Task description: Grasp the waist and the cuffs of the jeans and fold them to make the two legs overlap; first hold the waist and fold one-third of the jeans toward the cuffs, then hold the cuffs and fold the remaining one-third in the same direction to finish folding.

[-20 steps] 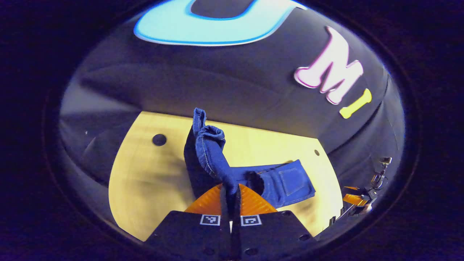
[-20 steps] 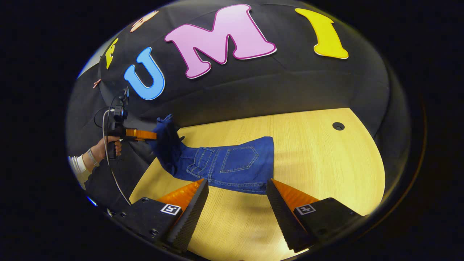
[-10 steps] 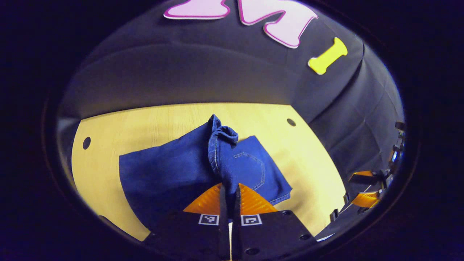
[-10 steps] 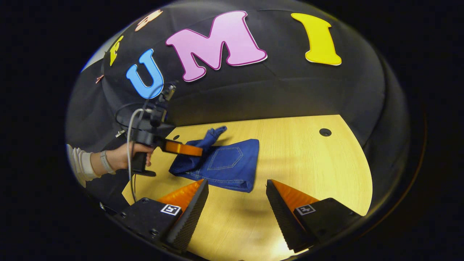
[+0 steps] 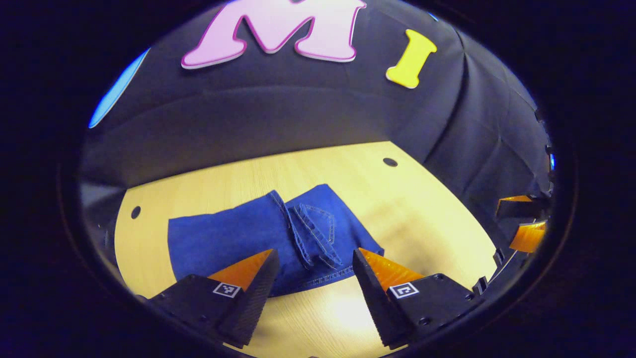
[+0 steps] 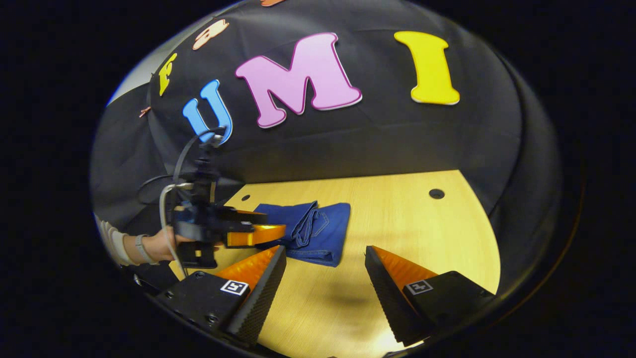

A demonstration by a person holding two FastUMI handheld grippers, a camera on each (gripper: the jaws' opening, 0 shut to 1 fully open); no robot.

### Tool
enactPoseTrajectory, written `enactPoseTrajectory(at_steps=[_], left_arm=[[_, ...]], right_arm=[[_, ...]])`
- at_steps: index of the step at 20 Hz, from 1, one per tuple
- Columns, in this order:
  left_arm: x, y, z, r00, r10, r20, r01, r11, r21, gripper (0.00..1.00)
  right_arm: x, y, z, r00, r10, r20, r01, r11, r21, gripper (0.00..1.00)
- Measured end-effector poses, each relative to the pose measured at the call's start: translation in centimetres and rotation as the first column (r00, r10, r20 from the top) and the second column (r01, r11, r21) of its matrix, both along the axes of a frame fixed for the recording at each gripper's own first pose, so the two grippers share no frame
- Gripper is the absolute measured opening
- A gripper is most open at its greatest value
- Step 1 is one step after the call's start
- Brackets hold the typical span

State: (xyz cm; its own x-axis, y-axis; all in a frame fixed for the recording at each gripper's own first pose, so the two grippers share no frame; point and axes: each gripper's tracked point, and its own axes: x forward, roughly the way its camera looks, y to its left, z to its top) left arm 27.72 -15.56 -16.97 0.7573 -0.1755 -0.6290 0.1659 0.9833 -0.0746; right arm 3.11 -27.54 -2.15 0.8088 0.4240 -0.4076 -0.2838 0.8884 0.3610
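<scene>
In the left gripper view, your left gripper (image 5: pixel 313 271) has its jaws spread wide with nothing between them, hanging just above the near edge of the jeans (image 5: pixel 233 238). The jeans lie folded into a compact blue bundle on the wooden table (image 5: pixel 422 219), roughly in the middle of it, with a cuff (image 5: pixel 313 233) flopped over the top so its stitched hem runs across the bundle toward you. Under that cuff you can make out a back pocket (image 5: pixel 325 226). Off at the right edge of this view you can catch your right gripper (image 5: pixel 521 221), well apart from the denim, and its jaws look parted too. In the right gripper view, your right gripper (image 6: pixel 325 263) is released as well, fingers wide apart and nothing pinched, hovering over bare table a bit short of the jeans (image 6: pixel 328 231). From here the bundle sits flat toward the far left part of the table (image 6: pixel 422 233). Your left gripper (image 6: pixel 261 231) is right at the bundle's left end, held by your hand (image 6: pixel 161 246) with a light sleeve (image 6: pixel 114 246) showing behind it; I can't tell whether it touches the cloth.
</scene>
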Motion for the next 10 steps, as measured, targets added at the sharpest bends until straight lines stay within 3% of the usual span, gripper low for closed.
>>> enactPoseTrajectory(at_steps=[3, 6, 10], left_arm=[[-6.1, -1.1, 6.5, 0.987, -0.016, 0.161, 0.014, 1.000, 0.013, 0.95], [-14.2, -2.8, 10.9, 0.971, 0.000, 0.239, -0.003, 1.000, 0.009, 0.95], [-23.8, -4.0, 14.9, 0.946, 0.108, 0.306, -0.096, 0.994, -0.054, 0.96]], right_arm=[[-3.2, -1.4, 4.4, 0.990, -0.064, 0.125, 0.070, 0.997, -0.042, 0.98], [-7.4, -2.2, 9.3, 0.965, -0.130, 0.228, 0.147, 0.988, -0.055, 0.98], [-13.2, -3.3, 15.8, 0.917, -0.170, 0.360, 0.203, 0.978, -0.057, 0.98]])
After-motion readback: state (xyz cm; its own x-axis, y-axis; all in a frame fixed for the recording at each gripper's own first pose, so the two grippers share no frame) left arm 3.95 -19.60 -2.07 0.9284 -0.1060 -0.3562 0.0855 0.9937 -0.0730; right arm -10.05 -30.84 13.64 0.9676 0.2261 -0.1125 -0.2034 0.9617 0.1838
